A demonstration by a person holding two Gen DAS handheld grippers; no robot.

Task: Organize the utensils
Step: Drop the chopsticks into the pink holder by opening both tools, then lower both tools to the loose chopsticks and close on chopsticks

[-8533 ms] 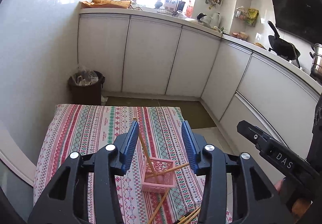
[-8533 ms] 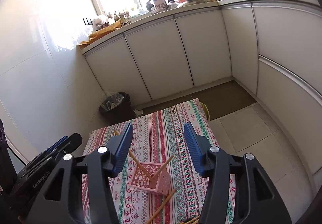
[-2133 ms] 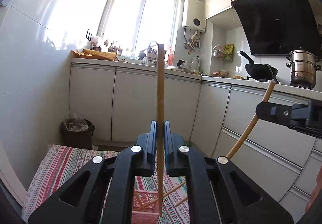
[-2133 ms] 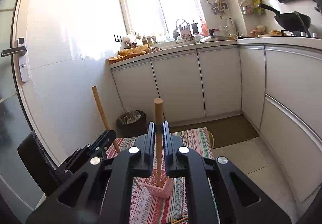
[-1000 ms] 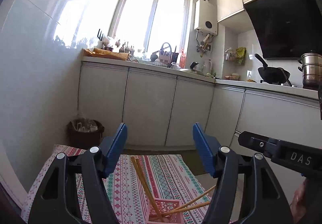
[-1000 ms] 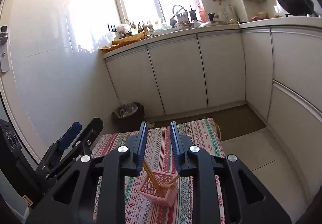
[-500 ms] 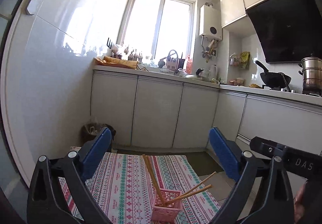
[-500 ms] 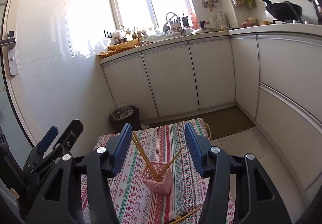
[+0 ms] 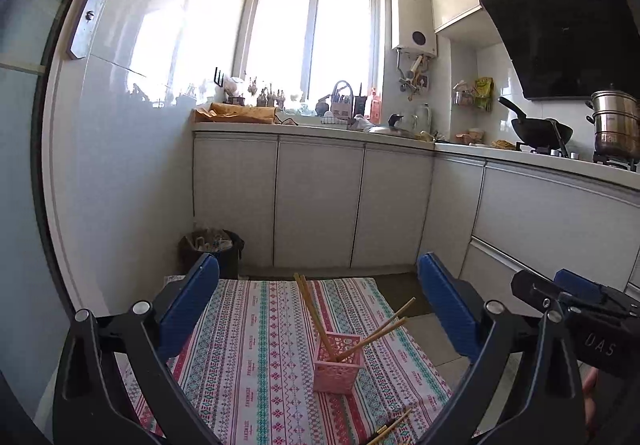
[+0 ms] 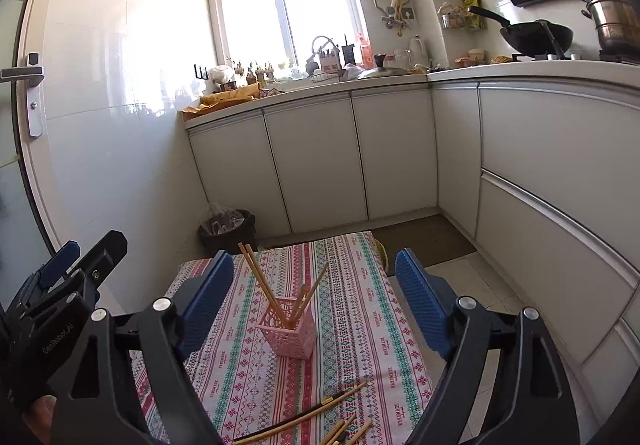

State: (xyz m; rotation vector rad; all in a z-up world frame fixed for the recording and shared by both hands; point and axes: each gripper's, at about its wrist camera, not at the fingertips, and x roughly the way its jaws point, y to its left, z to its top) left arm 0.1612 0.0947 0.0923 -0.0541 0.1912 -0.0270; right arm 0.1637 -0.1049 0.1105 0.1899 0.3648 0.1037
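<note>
The left gripper (image 9: 318, 301) is spread wide with nothing between its blue pads (image 9: 192, 303), held above the near end of the table (image 9: 248, 365) and looking down its length toward the kitchen cabinets. The right gripper (image 10: 316, 301) is likewise spread wide and empty, raised over the same near end, its blue pads (image 10: 420, 305) framing the basket below; each gripper shows at the edge of the other's view, the right one at the lower right of the left wrist view and the left one at the lower left of the right wrist view. On the patterned tablecloth (image 10: 360, 325), roughly at the middle of the table and a little toward its right edge, stands the small pink basket (image 10: 289, 329), upright. Four wooden chopsticks in the basket (image 9: 320, 317) lean out of it: two side by side tilting toward the far left corner, two tilting toward the right edge. At the near edge of the table, toward the right corner, lie the loose chopsticks (image 10: 316, 417), several wooden ones and a darker one, flat on the cloth and fanned at shallow angles, well apart from the basket. Past the far edge of the table a dark trash bin (image 9: 212, 251) stands on the floor against the white cabinets (image 9: 320, 205), and a wok (image 9: 540, 131) and a steel pot (image 9: 614, 125) sit on the stove at the right.
</note>
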